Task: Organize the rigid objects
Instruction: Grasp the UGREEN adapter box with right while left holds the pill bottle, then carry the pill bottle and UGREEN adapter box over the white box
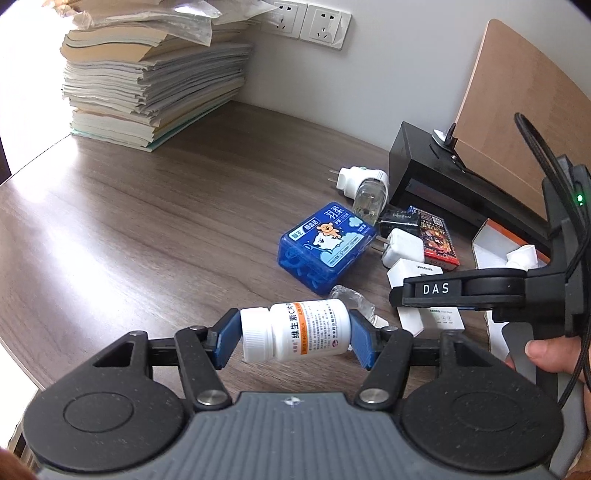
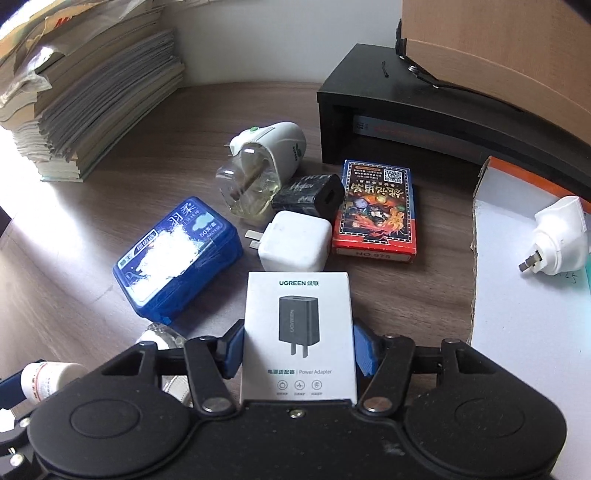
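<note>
My left gripper is shut on a white vitamin bottle, held sideways, cap to the left, above the wooden table. My right gripper is shut on a white UGREEN adapter box; it shows in the left wrist view too. On the table lie a blue floss box, a white charger, a black charger, a card deck and a mosquito-repellent plug. An open cardboard box at the right holds a white plug.
A tall stack of books and papers stands at the back left. A black monitor stand sits at the back right under a wooden board. Wall sockets are behind. A clear plastic item lies beyond the bottle.
</note>
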`<state>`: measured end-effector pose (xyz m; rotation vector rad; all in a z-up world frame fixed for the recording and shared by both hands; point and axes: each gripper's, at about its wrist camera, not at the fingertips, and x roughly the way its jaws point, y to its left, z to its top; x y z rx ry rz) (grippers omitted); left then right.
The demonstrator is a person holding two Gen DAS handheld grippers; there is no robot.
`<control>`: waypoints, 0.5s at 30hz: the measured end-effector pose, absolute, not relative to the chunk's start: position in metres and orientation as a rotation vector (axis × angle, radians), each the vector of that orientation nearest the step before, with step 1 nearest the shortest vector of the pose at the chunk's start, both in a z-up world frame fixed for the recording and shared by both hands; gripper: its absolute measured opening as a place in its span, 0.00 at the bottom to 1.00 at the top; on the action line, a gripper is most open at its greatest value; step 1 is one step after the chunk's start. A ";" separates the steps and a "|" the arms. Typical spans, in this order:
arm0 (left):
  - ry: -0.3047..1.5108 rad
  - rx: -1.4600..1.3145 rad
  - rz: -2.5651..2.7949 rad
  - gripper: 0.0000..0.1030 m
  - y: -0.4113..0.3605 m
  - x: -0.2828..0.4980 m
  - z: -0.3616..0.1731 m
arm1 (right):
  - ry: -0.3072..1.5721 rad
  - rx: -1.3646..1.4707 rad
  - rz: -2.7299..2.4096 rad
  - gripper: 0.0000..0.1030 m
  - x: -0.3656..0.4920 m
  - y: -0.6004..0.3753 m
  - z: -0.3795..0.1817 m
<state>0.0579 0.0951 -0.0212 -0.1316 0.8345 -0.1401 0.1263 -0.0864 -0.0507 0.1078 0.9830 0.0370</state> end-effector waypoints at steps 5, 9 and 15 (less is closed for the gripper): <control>0.811 -0.117 -0.163 0.61 0.088 0.059 -0.012 | 0.892 0.091 0.021 0.69 0.100 -0.098 -0.019; 0.781 -0.094 -0.207 0.61 0.074 0.060 -0.002 | 0.847 0.113 -0.013 0.69 0.082 -0.113 0.001; 0.756 -0.051 -0.295 0.61 0.044 0.058 0.011 | 0.806 0.144 -0.086 0.69 0.047 -0.140 0.021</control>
